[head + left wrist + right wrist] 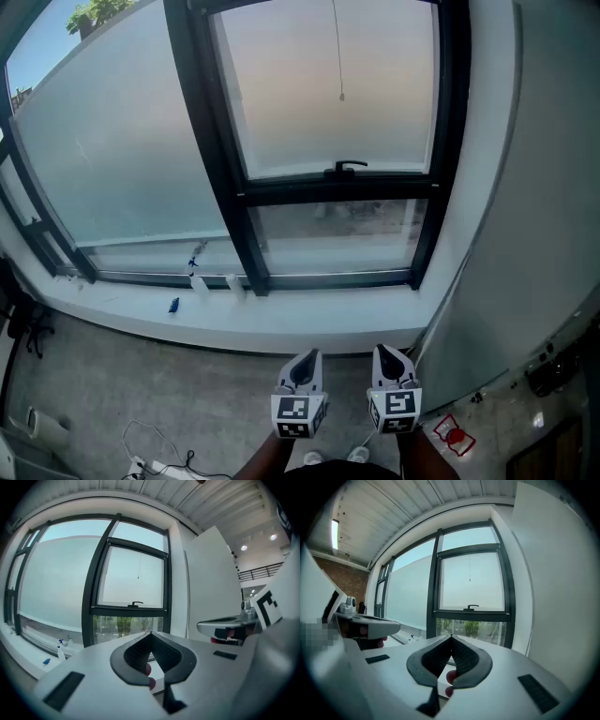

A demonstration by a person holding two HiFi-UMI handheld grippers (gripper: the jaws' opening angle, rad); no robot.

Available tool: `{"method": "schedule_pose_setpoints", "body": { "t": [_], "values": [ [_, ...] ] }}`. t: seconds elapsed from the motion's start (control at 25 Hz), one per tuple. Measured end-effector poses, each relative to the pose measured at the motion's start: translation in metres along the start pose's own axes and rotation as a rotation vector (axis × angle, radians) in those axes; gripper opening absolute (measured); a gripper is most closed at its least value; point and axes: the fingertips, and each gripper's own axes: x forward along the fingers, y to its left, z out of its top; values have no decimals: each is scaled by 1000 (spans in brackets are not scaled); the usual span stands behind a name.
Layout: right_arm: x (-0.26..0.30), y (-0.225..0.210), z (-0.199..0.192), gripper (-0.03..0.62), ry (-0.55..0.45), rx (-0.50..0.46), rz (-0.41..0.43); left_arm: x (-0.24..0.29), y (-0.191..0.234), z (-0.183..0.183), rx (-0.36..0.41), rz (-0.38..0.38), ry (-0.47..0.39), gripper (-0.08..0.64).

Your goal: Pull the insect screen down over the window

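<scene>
No word, number or brand name can be read anywhere. In the head view, at about 6 o'clock, the cubes on the left gripper and the right gripper each carry a black-and-white square marker (blocky patterns, not letters). At about 5 o'clock a small white label with a red mark lies on the floor; its print is too small to make out.
</scene>
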Motion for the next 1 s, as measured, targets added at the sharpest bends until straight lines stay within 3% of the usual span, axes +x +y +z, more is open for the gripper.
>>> {"method": "schedule_pose_setpoints", "body": {
  "t": [0.12, 0.28, 0.52, 1.0],
  "values": [
    [-3, 9, -1, 3, 1, -4, 7, 0, 3, -17, -15, -17, 5, 3],
    [-5, 20, -3, 3, -12, -13, 32, -2, 8, -23, -147, -41, 24, 3],
    [-6, 22, -4, 3, -34, -14, 18, -9, 13, -24, -65, 2, 24, 3],
    [-14, 28, -3, 3, -17, -28, 37, -16, 2, -29, 38, 4, 28, 3]
  ]
}}
